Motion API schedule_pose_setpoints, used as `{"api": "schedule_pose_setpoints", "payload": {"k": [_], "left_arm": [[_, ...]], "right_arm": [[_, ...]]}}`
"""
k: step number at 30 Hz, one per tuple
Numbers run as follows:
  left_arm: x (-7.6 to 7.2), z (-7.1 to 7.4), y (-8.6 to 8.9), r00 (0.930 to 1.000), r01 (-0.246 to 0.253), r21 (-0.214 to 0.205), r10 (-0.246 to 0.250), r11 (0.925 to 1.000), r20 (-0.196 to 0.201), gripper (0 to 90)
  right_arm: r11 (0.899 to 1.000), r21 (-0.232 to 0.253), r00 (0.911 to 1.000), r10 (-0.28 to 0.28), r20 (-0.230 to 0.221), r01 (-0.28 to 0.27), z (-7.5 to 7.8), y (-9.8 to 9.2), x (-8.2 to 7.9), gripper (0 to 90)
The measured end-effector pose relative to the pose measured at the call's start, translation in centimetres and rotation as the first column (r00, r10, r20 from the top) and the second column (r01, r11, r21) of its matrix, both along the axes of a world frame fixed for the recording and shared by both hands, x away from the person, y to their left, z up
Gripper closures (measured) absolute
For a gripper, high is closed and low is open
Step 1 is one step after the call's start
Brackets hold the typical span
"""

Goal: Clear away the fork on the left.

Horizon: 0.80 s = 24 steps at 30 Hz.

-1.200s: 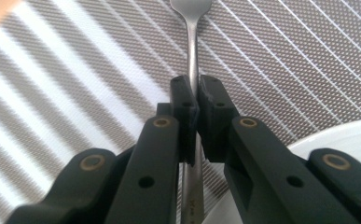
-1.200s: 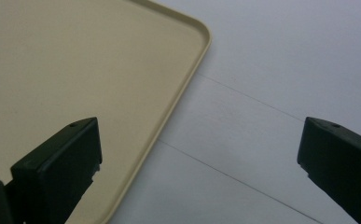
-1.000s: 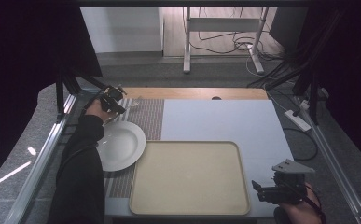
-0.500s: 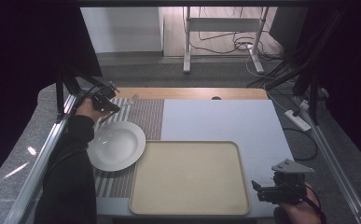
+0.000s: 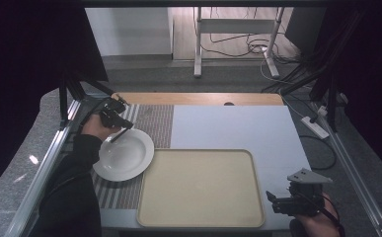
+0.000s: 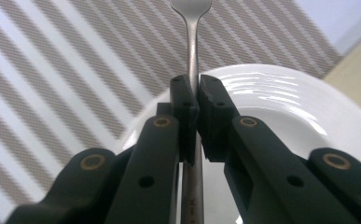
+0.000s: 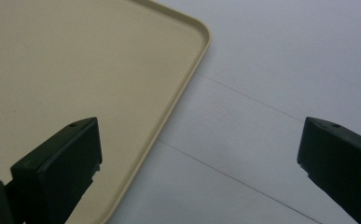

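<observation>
in the high view we see the table (image 5: 228, 123) across the middle of the frame, its pale surface bare toward the upper right. on it, low and centre, lies the beige tray (image 5: 201, 187), flat and with nothing on it; in the right gripper view its rounded corner (image 7: 187, 28) sits in the upper middle. left of the tray we find the striped placemat (image 5: 151, 118), running from the upper left down to the bottom left of the table. the white plate (image 5: 124, 155) rests on that mat, its rim just beside the tray's left edge.

at the left of the frame, our left gripper (image 5: 113, 116) hovers over the plate's upper left rim, a dark sleeve (image 5: 70, 192) trailing down to the bottom left corner. its jaws are pinched narrow on a metal fork (image 6: 193, 60), clamped round the handle; in the left gripper view the handle runs up the centre and the head is cut off at the top edge, over the stripes.

at the lower right, our right gripper (image 5: 297, 202) sits just off the tray's right edge, jaws spread wide with nothing between them.
</observation>
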<state>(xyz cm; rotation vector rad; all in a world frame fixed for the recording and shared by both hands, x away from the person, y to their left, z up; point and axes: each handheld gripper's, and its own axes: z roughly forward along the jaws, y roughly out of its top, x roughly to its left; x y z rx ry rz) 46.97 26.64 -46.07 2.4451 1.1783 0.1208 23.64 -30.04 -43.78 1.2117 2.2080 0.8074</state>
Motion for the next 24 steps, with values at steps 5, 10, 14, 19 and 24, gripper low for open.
{"api": "schedule_pose_setpoints", "payload": {"k": [5, 10, 14, 19, 24], "left_arm": [[-1.7, -0.1, -1.2, 0.9997, 0.022, -0.016, -0.022, 0.9996, 0.005, 84.9], [-3.3, -0.1, -2.1, 0.9993, 0.038, -0.032, -0.038, 0.9988, 0.003, 84.8], [-4.8, -0.4, -2.7, 0.9991, 0.043, -0.044, -0.043, 0.9981, 0.004, 84.8], [-6.6, -0.5, -3.6, 0.9986, 0.051, -0.053, -0.05, 0.9973, 0.015, 84.8], [-8.2, -0.4, -4.8, 0.998, 0.061, -0.038, -0.061, 0.9974, 0.017, 84.8]], "right_arm": [[1.0, 0.0, 1.0, 0.001, 0.0, -0.001, 0.0, 0.0, 0.0, 0.3], [1.0, 0.004, 1.0, 0.0, 0.0, 0.0, 0.0, 0.0, 0.0, 0.3], [1.0, 0.003, 1.0, -0.001, 0.0, 0.001, 0.0, 0.0, 0.0, 0.3], [1.0, 0.002, 1.0, 0.002, 0.002, -0.002, 0.0, 0.0, 0.0, 0.3], [1.0, 0.001, 1.0, 0.007, 0.007, -0.007, 0.1, 0.0, -0.1, 0.3]]}}
